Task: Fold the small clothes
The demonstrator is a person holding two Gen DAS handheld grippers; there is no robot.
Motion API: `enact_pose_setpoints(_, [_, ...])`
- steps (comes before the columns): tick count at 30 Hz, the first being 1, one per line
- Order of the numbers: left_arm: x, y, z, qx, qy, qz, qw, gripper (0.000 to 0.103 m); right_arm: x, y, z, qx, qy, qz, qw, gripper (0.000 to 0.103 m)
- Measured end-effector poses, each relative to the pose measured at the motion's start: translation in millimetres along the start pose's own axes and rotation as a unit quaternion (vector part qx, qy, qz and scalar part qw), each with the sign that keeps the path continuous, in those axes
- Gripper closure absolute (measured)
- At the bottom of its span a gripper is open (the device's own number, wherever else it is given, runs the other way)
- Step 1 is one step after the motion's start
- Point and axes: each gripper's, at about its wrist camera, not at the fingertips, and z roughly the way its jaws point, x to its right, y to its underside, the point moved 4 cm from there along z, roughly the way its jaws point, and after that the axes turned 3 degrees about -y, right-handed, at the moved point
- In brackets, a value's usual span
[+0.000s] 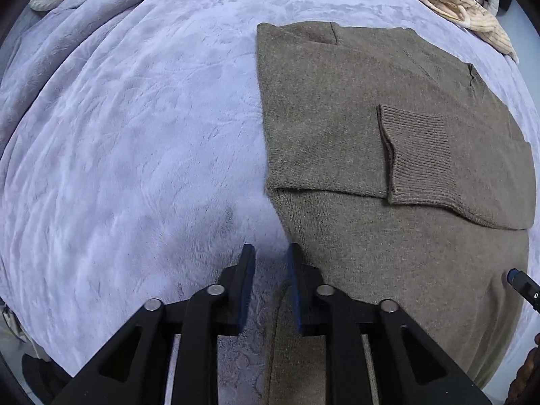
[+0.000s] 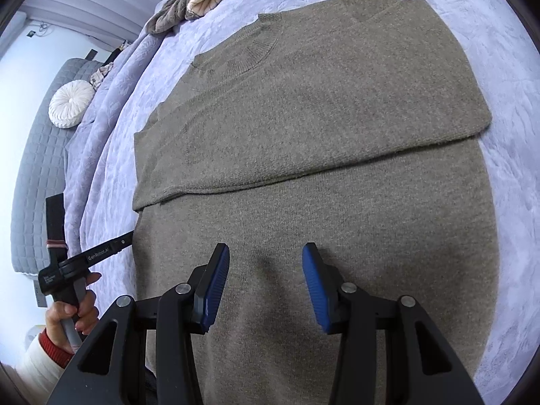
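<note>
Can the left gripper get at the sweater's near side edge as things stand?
Probably yes. The left gripper hangs open right at the side edge of the sweater, with nothing held between its pads. Only bare blanket lies beside that edge; nothing blocks it.

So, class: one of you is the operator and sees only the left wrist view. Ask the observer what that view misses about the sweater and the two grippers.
Operator: I only see the tip of the other tool. How do its jaws stand?
Observer: The right gripper hangs over the sweater's lower body, jaws apart, nothing between them.
Operator: Where is the neckline?
Observer: The ribbed collar lies at the far end, flat on the blanket.
Operator: What holds my tool?
Observer: A hand with a red-cuffed white sleeve grips the handle of the left gripper, by the sweater's left edge.
</note>
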Motion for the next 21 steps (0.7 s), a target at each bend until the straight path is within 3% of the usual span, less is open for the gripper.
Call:
enact_pose_setpoints(1, [2,0,-1,0.003,-0.013,-0.002,0.9999,0.022,2,0,-1,0.000,-0.001,0.001,1.000,0.054])
enact_pose_setpoints(2, [7,-3,-3,0.011,-0.020,-0.005,0.9997,0.012,5,-2,-2,-0.001,-0.001,0.003,1.000,0.054])
enact_pose_setpoints(5, [16,-2,-7,0.017,-0.013,-0.001,0.9998,0.012,13,-4,-4,-0.004,-0.003,0.007,1.000,0.054])
enact_pose_setpoints(11, [46,-3,-7,0.020,-0.031,-0.001,0.9993,0.012,22,-12,-7,-0.017,-0.007,-0.005,1.000,0.050])
enact_pose_setpoints(15, [53,6,-16,0.015,-0.049,-0.008,0.9987,0.012,25,-19,-13,-0.022,-0.014,-0.020,0.999,0.041])
enact_pose_setpoints(21, [68,26,-24,0.005,-0.036,-0.021,0.9991,0.012,33,-24,-18,-0.027,-0.021,-0.040,0.999,0.030])
